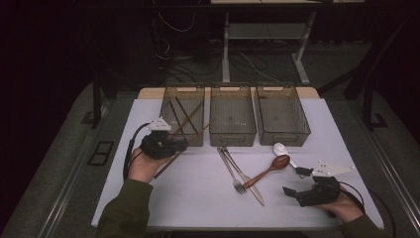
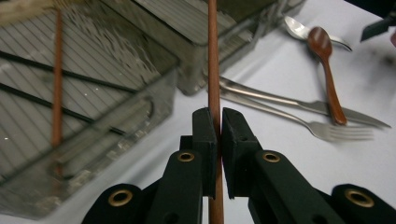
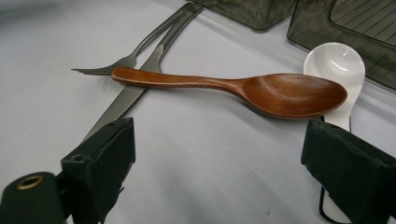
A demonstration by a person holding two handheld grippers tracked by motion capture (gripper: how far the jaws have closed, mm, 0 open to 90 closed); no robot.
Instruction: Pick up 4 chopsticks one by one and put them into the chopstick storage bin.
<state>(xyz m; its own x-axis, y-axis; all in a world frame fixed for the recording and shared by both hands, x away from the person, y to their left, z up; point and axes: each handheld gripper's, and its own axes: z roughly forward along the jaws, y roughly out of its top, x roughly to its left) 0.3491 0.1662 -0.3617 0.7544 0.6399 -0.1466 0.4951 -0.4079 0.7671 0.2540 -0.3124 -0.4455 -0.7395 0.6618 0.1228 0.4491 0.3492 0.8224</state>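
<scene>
Here the left hand-held gripper (image 2: 218, 122) is pinching a brown chopstick (image 2: 214, 60) beside the left bin (image 1: 182, 115), seemingly sorting it in; the right hand-held gripper (image 3: 219, 163) is waiting wide, empty, before the wooden spoon (image 3: 261, 89) on the worktop (image 1: 198, 193).

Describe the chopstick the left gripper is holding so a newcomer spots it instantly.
Start at the three smoky plastic bins along the far side of the white table, then go to the leftmost bin's front corner. There the left gripper is shut on a brown wooden chopstick. It alone is off the table; the other chopsticks lie in that bin.
</scene>
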